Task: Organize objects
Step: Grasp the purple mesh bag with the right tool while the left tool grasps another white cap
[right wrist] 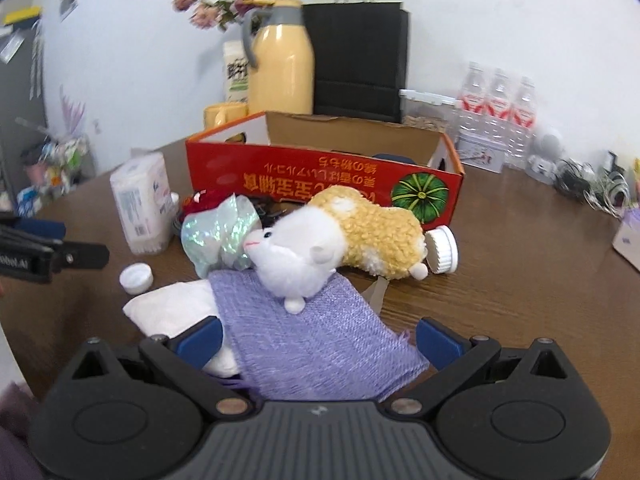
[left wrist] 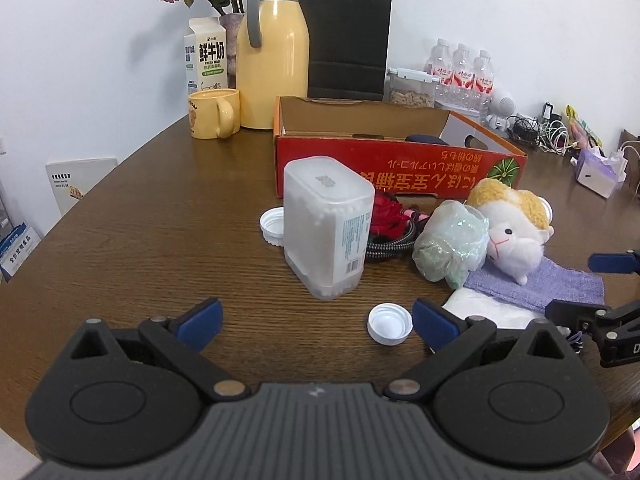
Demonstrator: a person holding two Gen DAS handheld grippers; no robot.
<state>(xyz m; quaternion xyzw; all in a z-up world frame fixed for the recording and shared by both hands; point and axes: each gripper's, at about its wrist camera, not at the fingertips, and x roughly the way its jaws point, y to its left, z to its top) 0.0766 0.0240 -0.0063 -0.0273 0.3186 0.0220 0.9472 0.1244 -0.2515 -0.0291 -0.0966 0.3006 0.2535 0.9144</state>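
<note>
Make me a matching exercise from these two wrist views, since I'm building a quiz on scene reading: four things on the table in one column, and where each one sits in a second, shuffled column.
Things:
1. plush hamster
2. cotton swab box
3. yellow mug
4. small white cap

Places:
A. beside the yellow thermos, in front of the milk carton
B. lying partly on the purple cloth
C. on bare table just ahead of the left gripper
D. standing upright left of the red tangle

Pairs: 1-B, 2-D, 3-A, 4-C
</note>
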